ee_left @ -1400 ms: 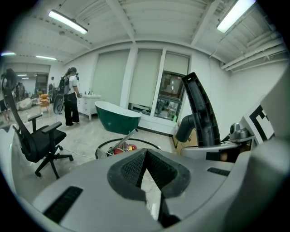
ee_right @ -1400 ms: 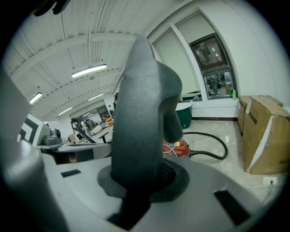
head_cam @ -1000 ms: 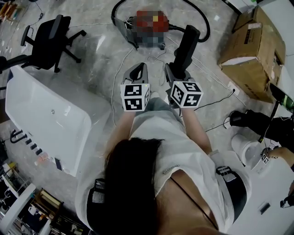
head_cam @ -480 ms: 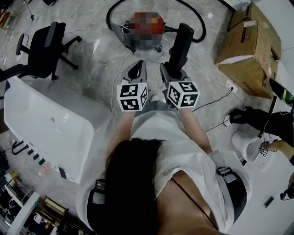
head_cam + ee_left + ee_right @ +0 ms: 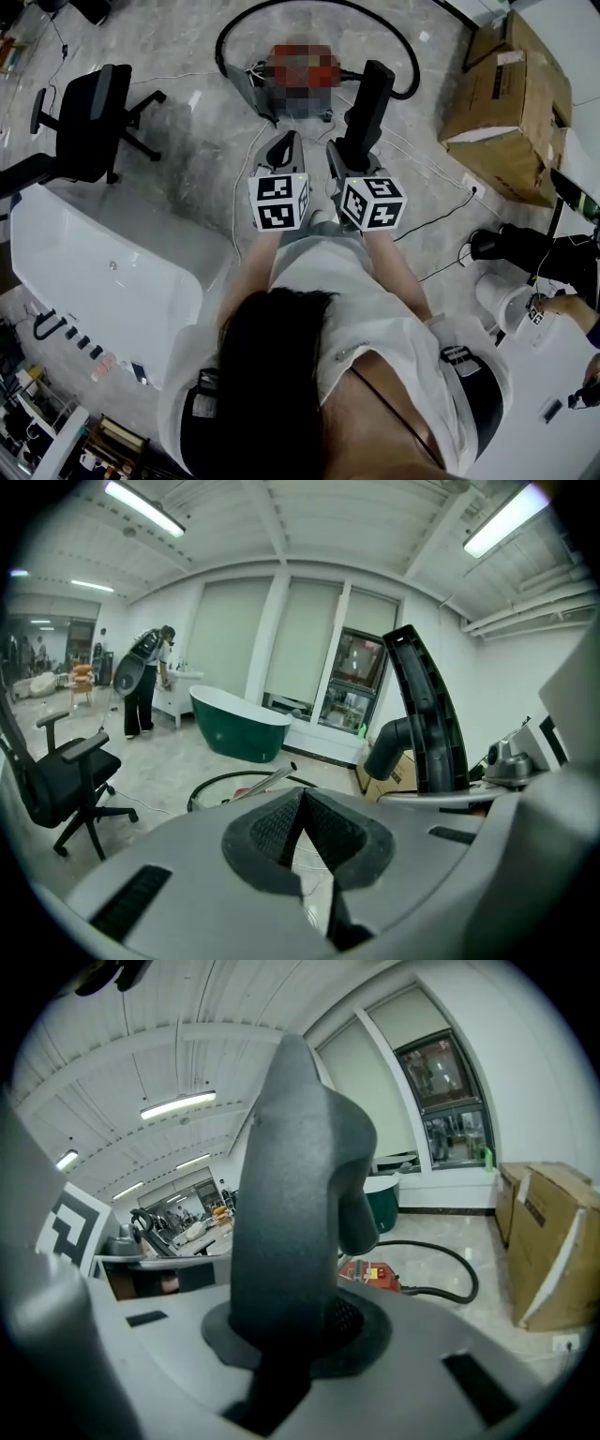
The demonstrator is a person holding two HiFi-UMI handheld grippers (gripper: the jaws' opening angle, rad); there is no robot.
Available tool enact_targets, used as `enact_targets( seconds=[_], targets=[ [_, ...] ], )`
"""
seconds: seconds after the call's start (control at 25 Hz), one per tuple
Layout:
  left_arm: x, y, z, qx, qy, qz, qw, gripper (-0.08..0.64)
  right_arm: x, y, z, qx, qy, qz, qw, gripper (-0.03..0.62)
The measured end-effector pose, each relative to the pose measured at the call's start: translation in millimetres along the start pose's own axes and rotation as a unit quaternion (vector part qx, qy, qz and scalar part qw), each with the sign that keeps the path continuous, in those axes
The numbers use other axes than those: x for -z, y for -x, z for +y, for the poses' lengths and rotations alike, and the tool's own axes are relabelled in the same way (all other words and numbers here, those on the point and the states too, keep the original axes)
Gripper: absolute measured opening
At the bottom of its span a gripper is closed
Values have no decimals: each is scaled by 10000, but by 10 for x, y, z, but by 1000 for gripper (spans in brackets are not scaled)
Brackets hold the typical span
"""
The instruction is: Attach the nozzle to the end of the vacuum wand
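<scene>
- Clamps the black nozzle (image 5: pixel 369 98) by its lower end in the right gripper (image 5: pixel 350 152), the same hold as in both earlier frames.
- Keeps the left gripper (image 5: pixel 285 142) shut on nothing, pads pressed together, just beside the right one, as before.
- Carries the nozzle above the floor, tip toward the red vacuum (image 5: pixel 375 1274), apart from it.
- Shows more of the black hose (image 5: pixel 409 58) loop at the top of the head view than a second ago.
- Finds the office chair (image 5: pixel 89 117) and white tub (image 5: pixel 112 272) slid lower in that view.
- Leaves the metal wand (image 5: pixel 257 783) on the floor by the hose, well apart from the nozzle.
</scene>
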State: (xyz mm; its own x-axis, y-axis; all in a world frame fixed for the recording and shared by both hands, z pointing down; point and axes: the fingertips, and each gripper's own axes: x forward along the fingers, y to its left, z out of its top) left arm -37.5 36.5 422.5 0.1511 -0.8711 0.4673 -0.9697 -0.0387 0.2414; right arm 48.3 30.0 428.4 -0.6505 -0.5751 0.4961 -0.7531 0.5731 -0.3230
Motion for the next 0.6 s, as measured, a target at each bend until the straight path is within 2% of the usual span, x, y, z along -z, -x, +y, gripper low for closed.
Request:
enact_targets(
  seconds=[0.28,0.6],
  targets=[
    [-69,-272,75,101,-7,103,9999,3,-77,-217,-181,92,-135,91,9998,72],
    [-149,-529,87,167,-240,241,9993,3,-150,-442,-290,76,-196,170,9996,72]
  ],
)
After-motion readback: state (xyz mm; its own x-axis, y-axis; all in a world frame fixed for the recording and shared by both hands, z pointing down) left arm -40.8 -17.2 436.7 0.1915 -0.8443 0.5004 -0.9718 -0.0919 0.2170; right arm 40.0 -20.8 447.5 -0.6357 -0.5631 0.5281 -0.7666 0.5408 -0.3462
